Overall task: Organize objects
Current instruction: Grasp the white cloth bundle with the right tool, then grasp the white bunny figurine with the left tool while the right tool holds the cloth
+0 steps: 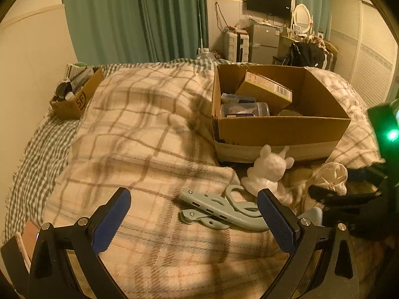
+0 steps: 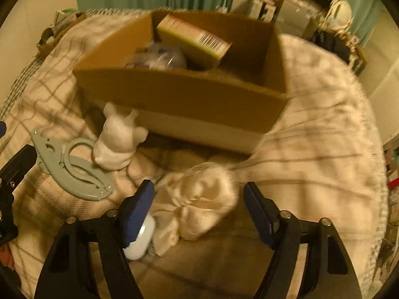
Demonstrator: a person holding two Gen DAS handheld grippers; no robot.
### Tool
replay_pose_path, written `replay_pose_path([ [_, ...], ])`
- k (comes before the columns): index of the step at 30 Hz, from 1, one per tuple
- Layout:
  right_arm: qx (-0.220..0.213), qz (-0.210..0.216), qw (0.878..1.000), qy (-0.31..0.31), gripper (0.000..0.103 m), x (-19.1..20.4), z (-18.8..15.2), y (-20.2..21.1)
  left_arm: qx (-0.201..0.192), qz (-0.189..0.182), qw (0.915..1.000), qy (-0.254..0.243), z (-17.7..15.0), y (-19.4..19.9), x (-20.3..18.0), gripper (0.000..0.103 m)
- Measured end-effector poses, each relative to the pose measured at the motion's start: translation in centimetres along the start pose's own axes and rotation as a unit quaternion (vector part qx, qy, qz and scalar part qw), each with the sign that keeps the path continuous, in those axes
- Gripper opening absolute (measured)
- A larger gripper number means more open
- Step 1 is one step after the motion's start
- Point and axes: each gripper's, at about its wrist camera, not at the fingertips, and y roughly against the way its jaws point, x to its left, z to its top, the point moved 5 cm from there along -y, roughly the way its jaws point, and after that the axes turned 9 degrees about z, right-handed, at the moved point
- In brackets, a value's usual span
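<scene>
A large open cardboard box (image 1: 281, 127) sits on the plaid blanket; it also shows in the right wrist view (image 2: 179, 94). Inside lie a yellow-green carton (image 1: 266, 89) and a clear plastic jar (image 1: 245, 109). In front of it stand a white animal figurine (image 1: 266, 172) (image 2: 117, 139), a grey plastic tool (image 1: 219, 209) (image 2: 72, 167) and a crumpled cream cloth (image 1: 331, 177) (image 2: 199, 204). My left gripper (image 1: 194, 214) is open, just before the grey tool. My right gripper (image 2: 199, 211) is open with the cloth between its fingers. A white oval object (image 2: 139, 239) lies under its left finger.
A small cardboard box (image 1: 74, 99) with several items sits at the bed's far left by the wall. Green curtains, a fridge, a TV and a dresser stand behind the bed. The right gripper's body (image 1: 384, 129) with a green light shows at the right.
</scene>
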Motion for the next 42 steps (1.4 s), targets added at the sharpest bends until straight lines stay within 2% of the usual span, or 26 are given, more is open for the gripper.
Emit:
replay_pose_path([
  [2, 0.018, 0.003, 1.000, 0.006, 0.033, 0.3, -0.3, -1.1, 0.002, 0.001, 1.0000, -0.001, 0.1, 0.0, -0.2, 0.103],
  [4, 0.021, 0.001, 1.000, 0.009, 0.019, 0.3, -0.4, -1.2, 0.003, 0.002, 1.0000, -0.004, 0.1, 0.0, -0.5, 0.103],
  [7, -0.011, 0.003, 1.000, 0.011, 0.013, 0.4, -0.3, 0.8, 0.003, 0.006, 0.9999, -0.016, 0.2, 0.2, -1.3, 0.103],
  [14, -0.100, -0.013, 0.995, 0.013, 0.012, -1.8, 1.3, 8.3, 0.004, -0.009, 0.9992, -0.040, 1.7, -0.1, -4.8, 0.103],
  [17, -0.120, -0.023, 0.992, 0.014, 0.012, -2.6, 2.5, 9.9, 0.013, -0.016, 0.9983, -0.054, 1.8, -1.1, -7.0, 0.103],
  [20, -0.120, -0.021, 0.992, 0.014, 0.012, -3.4, 3.0, 9.9, 0.025, -0.017, 0.9969, -0.072, 1.5, -2.6, -9.1, 0.102],
  [22, -0.118, -0.010, 0.993, 0.013, 0.012, -3.7, 2.8, 9.1, 0.037, -0.007, 0.9954, -0.088, 1.2, -3.9, -10.2, 0.097],
  [23, -0.117, -0.005, 0.993, 0.012, 0.012, -3.6, 2.6, 8.6, 0.044, -0.006, 0.9950, -0.090, 1.1, -4.4, -10.5, 0.094],
  [28, -0.108, 0.013, 0.994, 0.004, 0.012, -4.0, 2.2, 6.8, 0.067, -0.009, 0.9937, -0.089, 1.1, -6.8, -11.3, 0.089],
  [30, -0.104, 0.016, 0.994, 0.001, 0.012, -4.2, 2.2, 6.4, 0.077, -0.013, 0.9928, -0.091, 1.1, -7.6, -11.6, 0.079],
  [32, -0.102, 0.019, 0.995, -0.002, 0.012, -4.3, 2.1, 6.1, 0.090, -0.017, 0.9910, -0.097, 0.7, -8.4, -11.9, 0.053],
  [36, -0.102, 0.019, 0.995, -0.003, 0.012, -4.2, 2.0, 6.0, 0.090, -0.023, 0.9910, -0.096, 0.3, -8.3, -11.6, 0.051],
  [42, -0.108, 0.011, 0.994, 0.003, 0.012, -3.6, 1.7, 7.4, 0.072, -0.050, 0.9935, -0.072, 0.4, -5.2, -10.0, 0.050],
])
